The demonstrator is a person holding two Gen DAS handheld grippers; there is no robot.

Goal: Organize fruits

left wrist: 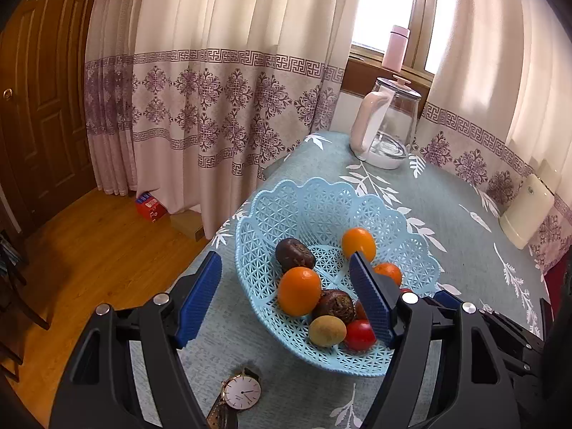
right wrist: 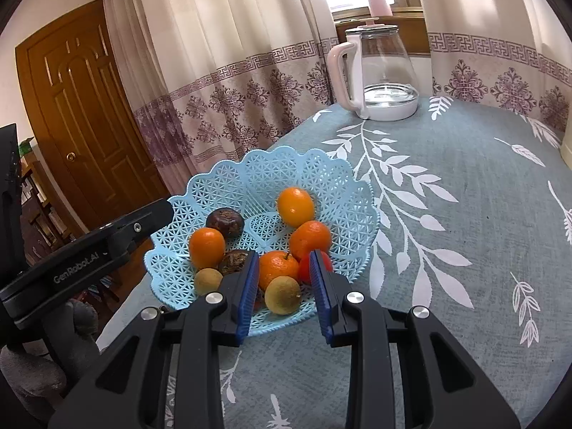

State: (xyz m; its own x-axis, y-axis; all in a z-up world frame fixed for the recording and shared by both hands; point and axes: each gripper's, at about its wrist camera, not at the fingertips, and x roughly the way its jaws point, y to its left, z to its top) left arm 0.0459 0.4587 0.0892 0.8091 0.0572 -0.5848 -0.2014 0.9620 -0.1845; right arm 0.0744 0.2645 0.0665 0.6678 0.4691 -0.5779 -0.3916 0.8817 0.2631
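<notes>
I've got the blue basket [right wrist: 343,193] dead ahead on the leaf-print tablecloth [right wrist: 464,178], loaded with oranges, dark fruit and a red one. My right gripper [right wrist: 284,287] hangs over its six o'clock rim, jaws partly apart, nothing held. Left gripper [left wrist: 286,296] gapes wide, empty, at nine o'clock.

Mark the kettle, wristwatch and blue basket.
kettle [right wrist: 388,71], right wrist view, on its glass body.
wristwatch [left wrist: 241,391], left wrist view, on its white dial.
blue basket [right wrist: 264,164], right wrist view, on its far wall.
</notes>
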